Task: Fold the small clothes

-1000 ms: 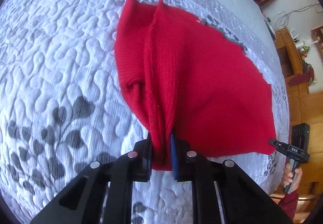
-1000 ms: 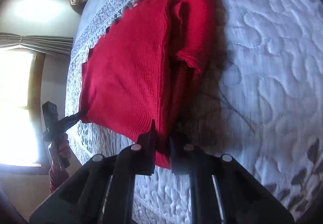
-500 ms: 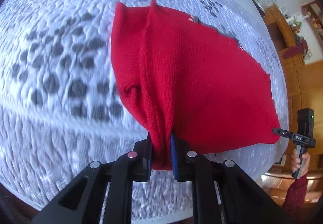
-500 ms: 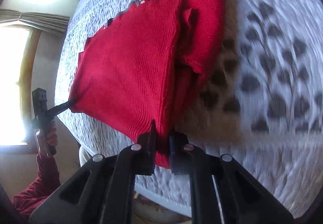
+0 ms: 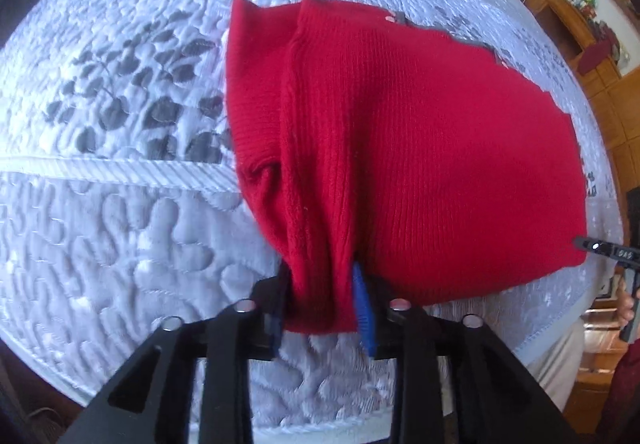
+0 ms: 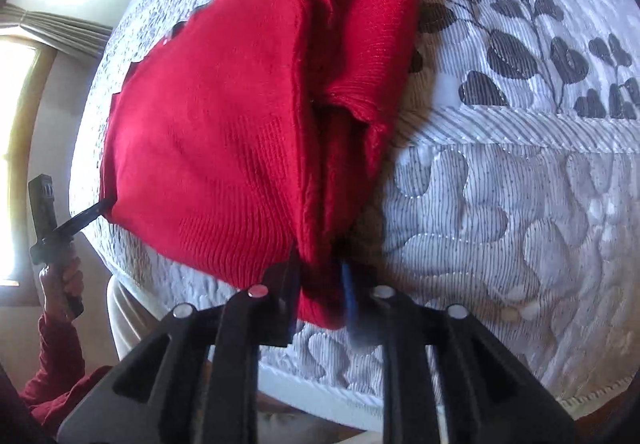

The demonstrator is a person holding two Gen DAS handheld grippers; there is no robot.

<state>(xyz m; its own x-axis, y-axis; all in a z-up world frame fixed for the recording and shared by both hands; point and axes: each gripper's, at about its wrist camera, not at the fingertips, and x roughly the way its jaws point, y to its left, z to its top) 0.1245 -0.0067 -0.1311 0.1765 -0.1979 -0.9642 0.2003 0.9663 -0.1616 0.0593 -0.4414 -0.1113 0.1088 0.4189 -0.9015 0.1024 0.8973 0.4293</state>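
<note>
A red knit garment (image 5: pixel 420 143) lies folded on the white quilted bedspread (image 5: pixel 120 224), stretched between both grippers. My left gripper (image 5: pixel 320 284) has one near corner between its jaws, which are opening; the bunched cloth sits loosely in the gap beside the blue pad (image 5: pixel 362 304). My right gripper (image 6: pixel 324 276) stands at the other near corner of the garment (image 6: pixel 224 131), its jaws also opening with cloth between them. Each view shows the other gripper at the far corner: the right gripper (image 5: pixel 600 248), the left gripper (image 6: pixel 90 212).
The bedspread's (image 6: pixel 500 203) near edge runs just under both grippers. A raised seam and grey leaf prints (image 5: pixel 132 91) cross the quilt. Wooden cabinets (image 5: pixel 600 55) stand at the right, a bright window with a curtain (image 6: pixel 24 91) at the left. A person's hand (image 6: pixel 60 280) holds the left gripper.
Both grippers have pulled the garment across the bed toward its near edge. The jaws of both, tightly shut on the corners before, now stand wider apart.
</note>
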